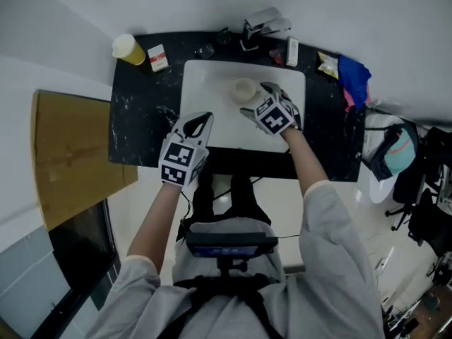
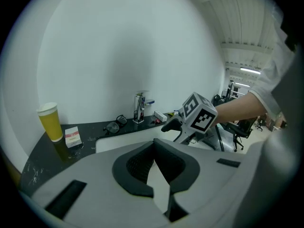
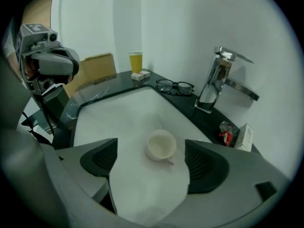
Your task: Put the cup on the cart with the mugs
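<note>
R tool [image 3: 152, 165] open-jawed by cup [image 3: 161, 144] in sink [image 3: 118, 113]; box [image 2: 72, 137] label prob. illegible.

We look down on a black stone counter [image 1: 141, 129] set with a white sink [image 1: 212, 90], a chrome tap [image 1: 265, 23] at its far edge. At the counter's far left corner we see a yellow paper tumbler [image 1: 128, 49] with a small red-and-white box [image 1: 158, 57] just beside it; spectacles [image 3: 175, 86] lie near the tap, a blue cloth [image 1: 353, 76] lies at the right end, and a wooden panel [image 1: 70, 154] stands off to the left
</note>
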